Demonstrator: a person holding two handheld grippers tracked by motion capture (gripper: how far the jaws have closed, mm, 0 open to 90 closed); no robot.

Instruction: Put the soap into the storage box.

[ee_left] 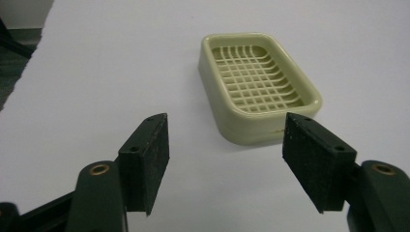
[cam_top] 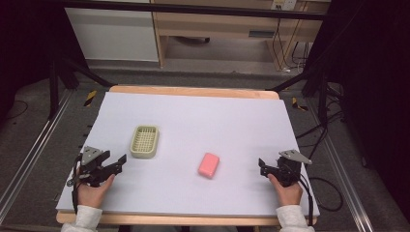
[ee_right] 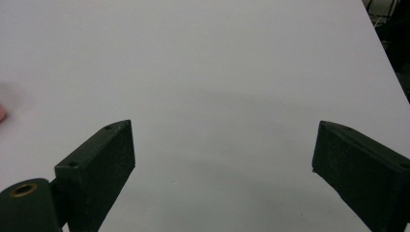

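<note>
On the white worktop (cam_top: 193,111) lie one green soap dish (cam_top: 144,141) and one pink soap bar (cam_top: 209,165), between two empty tongs, left (cam_top: 115,163) and right (cam_top: 261,166), both spread wide.

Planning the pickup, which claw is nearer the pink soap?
Right. The right claw sits just right of the pink soap; the left claw is farther, on its left.

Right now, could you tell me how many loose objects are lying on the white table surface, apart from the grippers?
2. A pale green soap dish lies left of centre, just ahead of the left gripper. A pink soap bar lies near the middle, apart from the dish.
</note>
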